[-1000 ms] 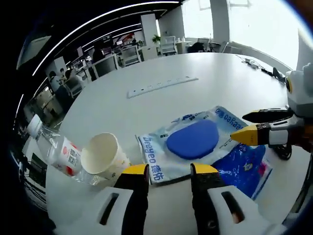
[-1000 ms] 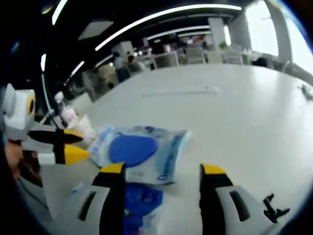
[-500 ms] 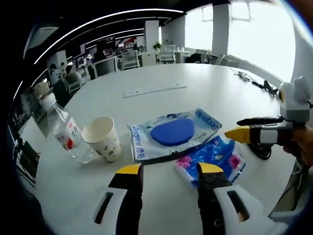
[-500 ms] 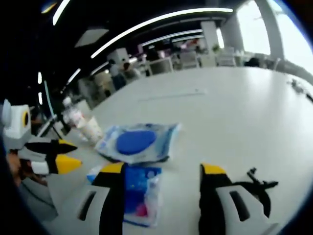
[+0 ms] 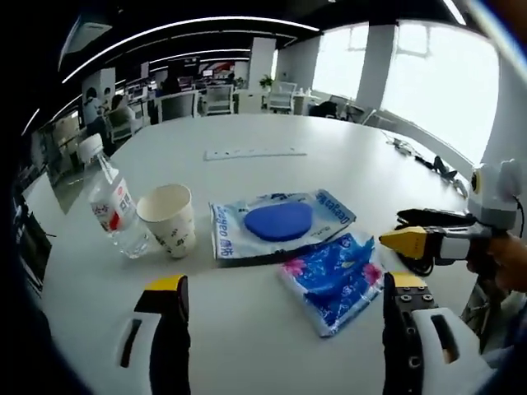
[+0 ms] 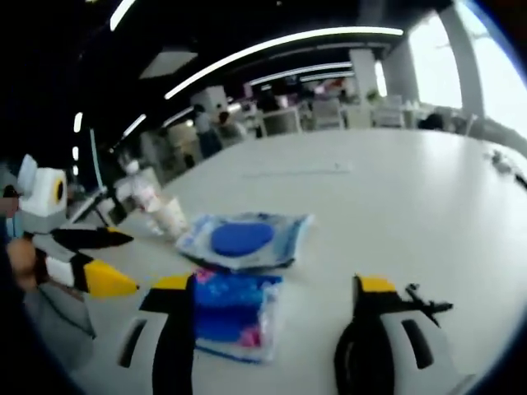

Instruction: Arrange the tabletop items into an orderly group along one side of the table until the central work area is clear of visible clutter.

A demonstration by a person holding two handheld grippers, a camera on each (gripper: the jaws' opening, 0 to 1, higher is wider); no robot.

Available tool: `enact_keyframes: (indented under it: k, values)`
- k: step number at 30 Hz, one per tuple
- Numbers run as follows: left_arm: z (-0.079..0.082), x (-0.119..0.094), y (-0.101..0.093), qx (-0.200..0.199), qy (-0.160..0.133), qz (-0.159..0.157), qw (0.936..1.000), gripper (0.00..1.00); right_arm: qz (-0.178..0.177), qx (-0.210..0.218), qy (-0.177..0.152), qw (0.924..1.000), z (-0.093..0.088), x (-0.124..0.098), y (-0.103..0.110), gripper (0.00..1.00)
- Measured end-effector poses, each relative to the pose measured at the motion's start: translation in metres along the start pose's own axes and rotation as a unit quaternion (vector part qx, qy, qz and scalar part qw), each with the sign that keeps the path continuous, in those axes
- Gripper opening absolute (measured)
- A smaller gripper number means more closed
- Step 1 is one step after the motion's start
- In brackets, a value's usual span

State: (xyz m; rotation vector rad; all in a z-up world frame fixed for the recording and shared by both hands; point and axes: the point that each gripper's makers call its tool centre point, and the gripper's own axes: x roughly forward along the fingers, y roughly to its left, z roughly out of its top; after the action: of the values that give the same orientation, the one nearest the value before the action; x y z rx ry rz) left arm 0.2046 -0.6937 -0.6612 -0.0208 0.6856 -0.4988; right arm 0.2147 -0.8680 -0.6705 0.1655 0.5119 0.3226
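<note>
On the white tabletop, four things sit close together in a row near the edge by the person. A clear water bottle with a white cap stands up tall at one end. Just beside it stands a paper cup, open side up. Next comes a flat wet-wipes pack with a big blue oval lid on top. A blue tissue pack with pink flowers lies right by the wipes pack, maybe touching its edge. They are placed like this so they make one neat group, and the wide middle of the tabletop behind them has only a long white power strip lying far back. The left gripper has its jaws spread wide and holds nothing; it hangs back from the row, as if the job here is nearly done. The right gripper is also spread wide with nothing in it, and the tissue pack lies just past its jaws. A small black clip sits on the tabletop by the right gripper, apart from the group. It may need to join the row next.
</note>
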Motion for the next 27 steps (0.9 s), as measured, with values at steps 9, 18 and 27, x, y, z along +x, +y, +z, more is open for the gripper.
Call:
enact_keyframes:
  k: [9,18,27]
  values:
    - [-0.008,-0.046,0.045,-0.050,-0.002,0.000,0.9988,0.99,0.009,-0.009,-0.001,0.9999,-0.004,-0.023,-0.006,0.92]
    - [-0.008,-0.084,0.071,-0.052,-0.019,-0.011,0.9984,0.99,0.009,-0.008,-0.003,0.9999,0.000,-0.036,-0.012,0.94]
    - [-0.010,-0.098,0.079,-0.022,-0.017,-0.009,0.9996,0.99,0.018,-0.015,0.006,0.9997,-0.004,-0.049,-0.013,0.94]
